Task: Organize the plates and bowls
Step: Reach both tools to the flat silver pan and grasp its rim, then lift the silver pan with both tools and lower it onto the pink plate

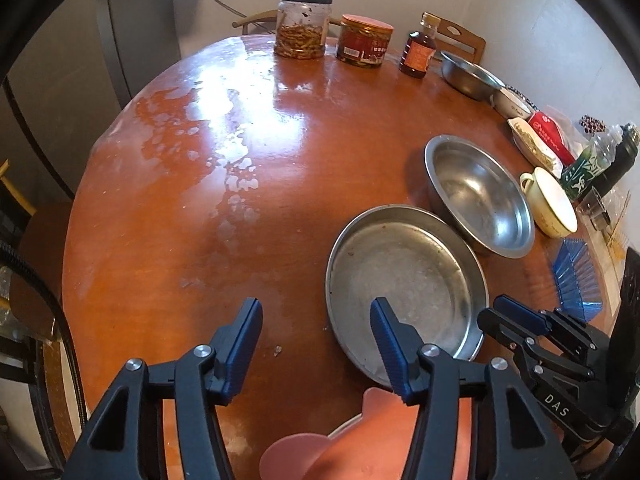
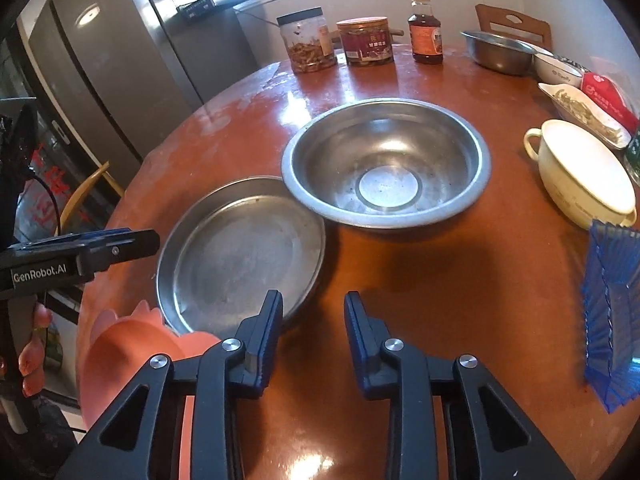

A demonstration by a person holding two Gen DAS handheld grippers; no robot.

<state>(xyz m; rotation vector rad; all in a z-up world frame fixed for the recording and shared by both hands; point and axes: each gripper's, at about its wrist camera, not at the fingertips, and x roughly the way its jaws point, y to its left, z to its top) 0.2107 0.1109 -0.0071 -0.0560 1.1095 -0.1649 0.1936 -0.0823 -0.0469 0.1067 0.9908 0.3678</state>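
Observation:
A shallow steel plate [image 1: 404, 276] [image 2: 240, 248] lies on the round brown table, touching a deeper steel bowl [image 1: 480, 196] [image 2: 386, 160] beyond it. My left gripper [image 1: 316, 312] [image 2: 132, 240] is open; its right finger hovers over the plate's near left rim and its left finger over bare table. My right gripper [image 2: 314, 304] [image 1: 508, 312] is open too, with a narrower gap over bare wood and its left finger at the plate's near right rim. Neither holds anything. A pink scalloped plastic dish [image 1: 360, 440] [image 2: 132, 352] sits at the near table edge, partly hidden by the fingers.
At the back stand two jars [image 1: 304, 26] [image 1: 364, 42], a brown bottle [image 1: 418, 50], a small steel bowl [image 1: 468, 74] and a white bowl [image 2: 558, 70]. A cream handled cup [image 2: 584, 172], a blue ribbed tray [image 2: 608, 312] and food packets crowd the right side. A fridge [image 2: 120, 60] stands left.

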